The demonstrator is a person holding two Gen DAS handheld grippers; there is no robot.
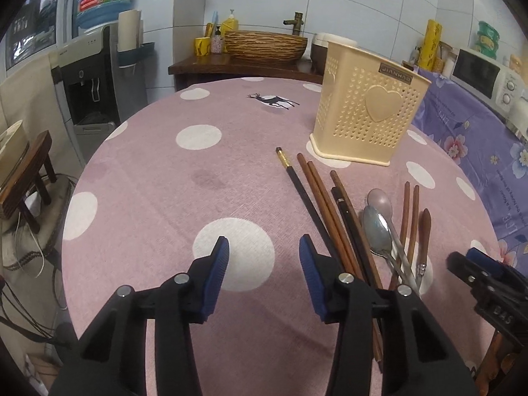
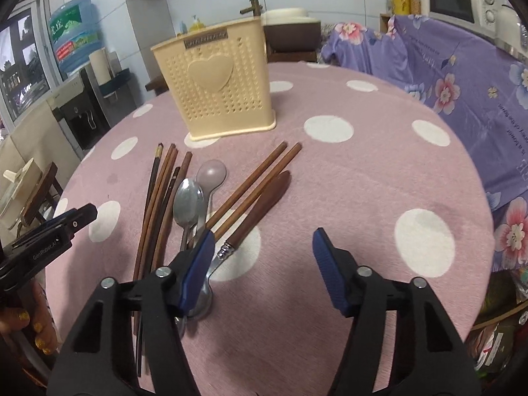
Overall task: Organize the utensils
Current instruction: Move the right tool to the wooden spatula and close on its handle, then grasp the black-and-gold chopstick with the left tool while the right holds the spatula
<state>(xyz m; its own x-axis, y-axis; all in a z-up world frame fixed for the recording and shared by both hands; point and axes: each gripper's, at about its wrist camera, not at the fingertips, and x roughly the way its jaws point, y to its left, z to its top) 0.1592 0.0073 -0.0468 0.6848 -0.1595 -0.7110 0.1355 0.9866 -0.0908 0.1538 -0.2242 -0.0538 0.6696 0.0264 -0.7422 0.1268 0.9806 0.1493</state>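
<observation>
A cream perforated utensil holder (image 1: 369,112) with a heart stands upright on the pink dotted tablecloth; it also shows in the right wrist view (image 2: 217,82). In front of it lie several brown and black chopsticks (image 1: 323,198), two spoons (image 1: 379,227) and a wooden-handled knife (image 1: 424,231). In the right wrist view the chopsticks (image 2: 161,198), the spoons (image 2: 189,201) and the knife (image 2: 260,204) lie spread out. My left gripper (image 1: 264,250) is open and empty, just left of the pile. My right gripper (image 2: 262,244) is open and empty, over the knife's near end.
The round table's edge (image 1: 82,178) drops off at the left toward a water dispenser (image 1: 85,85). A purple floral cloth (image 2: 462,76) covers furniture to the right, with a microwave (image 2: 462,0) behind. A wooden sink counter (image 1: 244,62) stands beyond the table.
</observation>
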